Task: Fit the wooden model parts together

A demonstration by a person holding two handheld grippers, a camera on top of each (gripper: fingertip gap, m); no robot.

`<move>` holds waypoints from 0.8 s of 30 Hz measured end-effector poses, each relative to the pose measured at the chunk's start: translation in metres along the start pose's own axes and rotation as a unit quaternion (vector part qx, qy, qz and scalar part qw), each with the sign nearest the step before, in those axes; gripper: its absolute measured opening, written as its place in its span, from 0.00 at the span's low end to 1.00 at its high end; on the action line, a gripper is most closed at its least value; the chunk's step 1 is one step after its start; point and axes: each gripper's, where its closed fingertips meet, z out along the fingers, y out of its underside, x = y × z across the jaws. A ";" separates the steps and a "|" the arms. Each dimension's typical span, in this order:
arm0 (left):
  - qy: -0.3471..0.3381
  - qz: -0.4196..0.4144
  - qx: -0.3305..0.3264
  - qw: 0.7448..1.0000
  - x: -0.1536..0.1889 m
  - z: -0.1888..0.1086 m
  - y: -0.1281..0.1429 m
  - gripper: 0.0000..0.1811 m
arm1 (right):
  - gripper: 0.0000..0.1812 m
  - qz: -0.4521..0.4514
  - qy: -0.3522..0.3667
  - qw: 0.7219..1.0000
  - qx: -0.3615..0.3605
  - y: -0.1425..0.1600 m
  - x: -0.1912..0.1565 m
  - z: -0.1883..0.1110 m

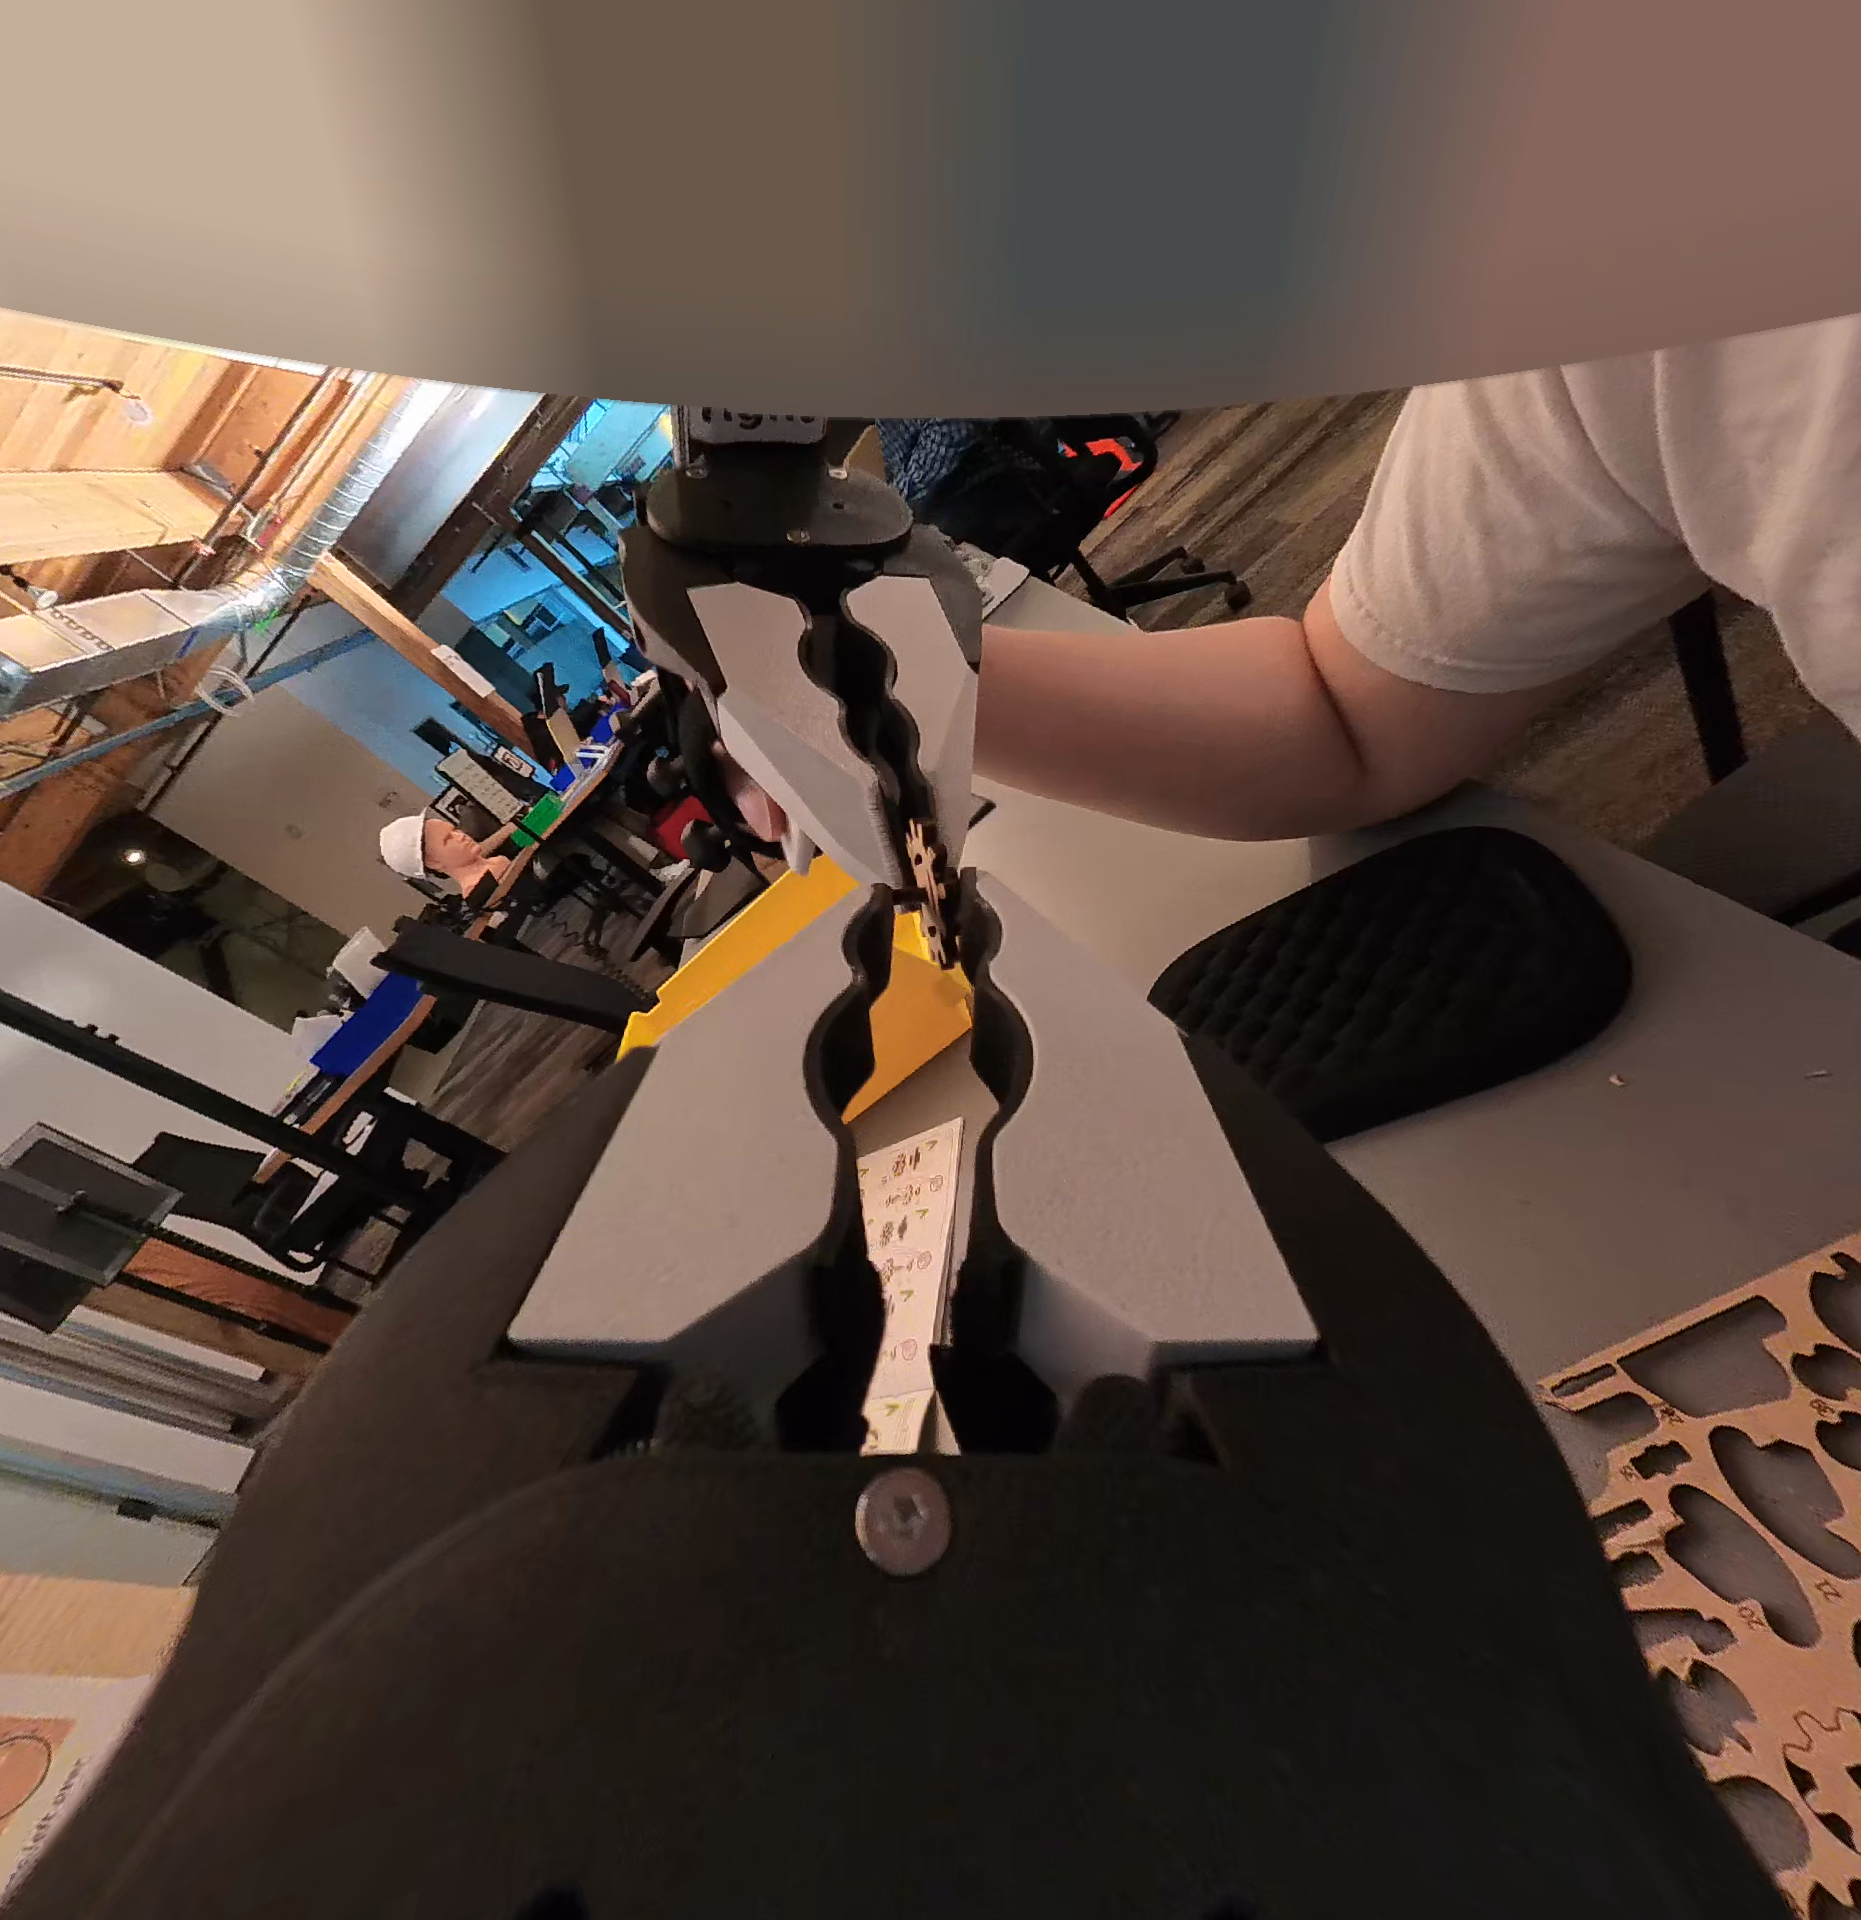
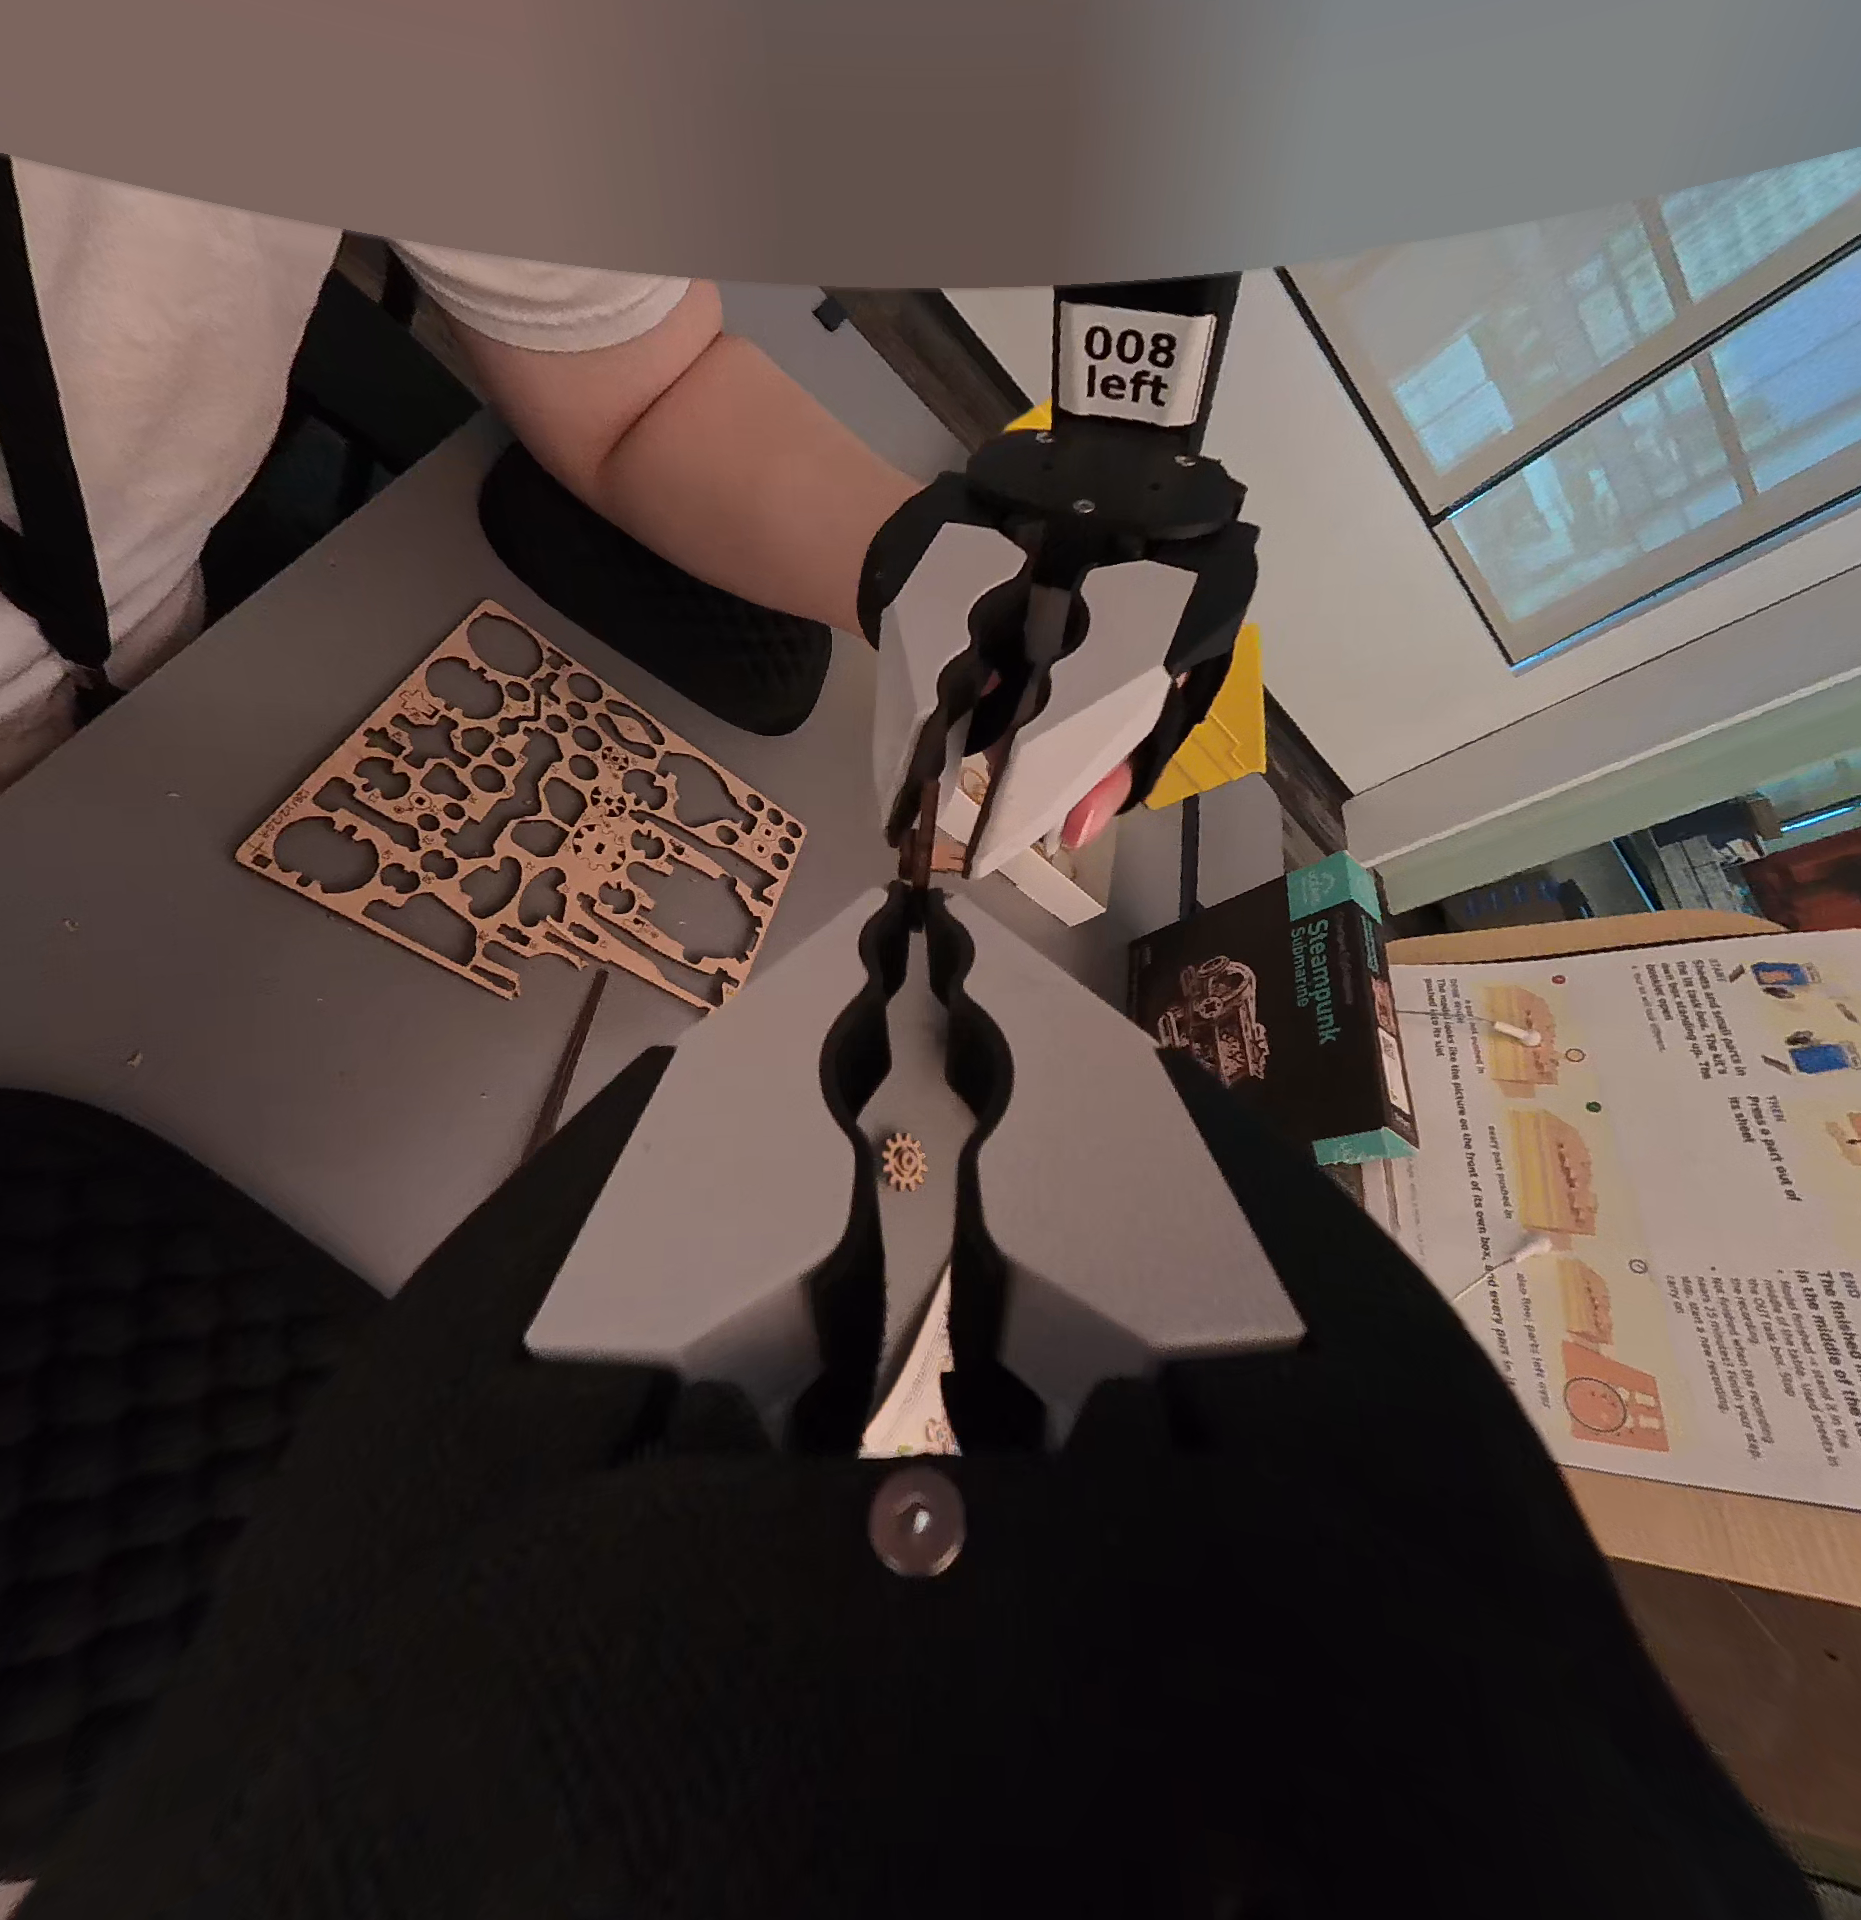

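Note:
A small toothed wooden part point(image 1: 934, 894) hangs between the two grippers above the grey table point(image 1: 1528, 1195). My right gripper point(image 2: 913, 896) is shut on its upper end, and the part shows edge-on and dark in the right wrist view point(image 2: 913, 857). The right gripper comes down from above in the left wrist view point(image 1: 910, 842). My left gripper point(image 1: 924, 899) has its jaws narrowly apart around the part's lower end, with a gap on one side. It also shows in the right wrist view point(image 2: 941, 847). A punched-out wooden sheet point(image 2: 521, 810) lies on the table. A small loose gear point(image 2: 905, 1161) lies below my fingers.
A black cushion point(image 2: 645, 623) lies under the person's forearm, and another black pad point(image 2: 126, 1351) is at the lower left. A yellow bin point(image 1: 905, 997), the dark kit box point(image 2: 1269, 1018), a printed instruction sheet point(image 2: 1653, 1195), a booklet point(image 1: 910, 1247) and a thin stick point(image 2: 573, 1060) are around.

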 end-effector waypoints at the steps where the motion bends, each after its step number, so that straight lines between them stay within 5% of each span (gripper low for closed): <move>1: 0.001 -0.001 0.000 1.000 0.000 0.000 0.000 0.06 | 0.00 0.005 -0.003 1.000 0.005 0.000 0.000 0.000; 14: 0.027 -0.007 -0.009 1.000 0.007 0.002 -0.001 0.05 | 0.01 0.027 -0.048 0.998 0.037 -0.003 -0.010 0.000; 18: -0.017 -0.045 0.012 0.999 -0.009 0.002 -0.002 0.06 | 0.00 0.056 -0.008 0.997 0.050 -0.003 0.008 -0.007; 24: -0.106 -0.073 -0.025 0.991 -0.049 -0.025 0.020 0.10 | 0.00 0.085 0.126 0.981 -0.121 0.070 0.037 -0.032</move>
